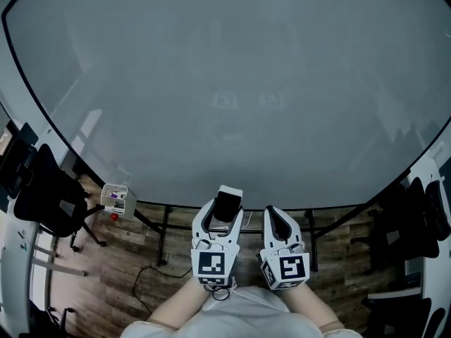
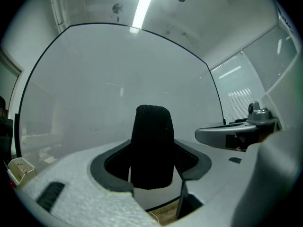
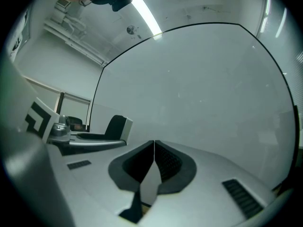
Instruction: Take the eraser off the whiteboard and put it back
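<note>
A large whiteboard [image 1: 225, 83] fills most of the head view; its surface looks wiped and bare. My left gripper [image 1: 224, 206] is shut on the eraser [image 1: 227, 204], a block with a black felt face and a white back, held just off the board's lower edge. In the left gripper view the eraser [image 2: 151, 145] stands upright between the jaws with its black felt toward the camera. My right gripper [image 1: 277, 220] is beside it on the right, shut with nothing in it; its pads [image 3: 163, 162] meet edge to edge. The eraser [image 3: 117, 126] also shows at the left of the right gripper view.
A small white marker holder [image 1: 117, 199] hangs at the board's lower left edge. The board stands on a black metal frame [image 1: 163, 238] over a wood floor. Black chairs [image 1: 46, 196] stand at the left, and more chairs [image 1: 416, 217] at the right.
</note>
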### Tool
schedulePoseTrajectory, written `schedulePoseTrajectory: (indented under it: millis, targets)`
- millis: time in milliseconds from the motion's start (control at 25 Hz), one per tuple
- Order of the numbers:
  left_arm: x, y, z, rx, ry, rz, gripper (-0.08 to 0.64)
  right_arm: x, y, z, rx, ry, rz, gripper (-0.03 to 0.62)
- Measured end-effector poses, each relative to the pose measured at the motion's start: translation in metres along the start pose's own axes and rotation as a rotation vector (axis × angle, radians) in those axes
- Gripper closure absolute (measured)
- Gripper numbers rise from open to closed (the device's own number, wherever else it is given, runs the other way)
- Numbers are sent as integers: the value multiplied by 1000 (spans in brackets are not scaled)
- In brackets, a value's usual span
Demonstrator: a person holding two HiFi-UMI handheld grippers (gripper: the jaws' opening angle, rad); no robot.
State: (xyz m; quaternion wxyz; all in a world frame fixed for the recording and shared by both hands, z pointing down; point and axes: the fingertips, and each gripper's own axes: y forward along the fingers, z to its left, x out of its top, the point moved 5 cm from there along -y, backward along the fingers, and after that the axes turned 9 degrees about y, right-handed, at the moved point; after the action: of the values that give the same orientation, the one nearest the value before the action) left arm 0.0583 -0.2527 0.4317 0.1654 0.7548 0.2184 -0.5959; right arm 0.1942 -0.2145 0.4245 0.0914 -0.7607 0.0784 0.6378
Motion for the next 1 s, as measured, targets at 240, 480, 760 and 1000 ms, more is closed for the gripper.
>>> schedulePoseTrajectory:
  millis: [240, 480, 760, 1000]
  targets:
    - [10, 0, 2, 18, 16, -42, 301, 2, 4, 2, 16, -3, -5, 565]
    - [12, 0, 6, 37, 7, -44, 301, -1, 8, 2, 31, -3, 37, 565]
    - [19, 7, 8, 29, -27, -50, 301, 2, 6, 2, 25, -10, 31, 565]
    - [47, 24, 16, 48, -13, -101, 301, 2, 5, -4, 14, -12, 37, 565]
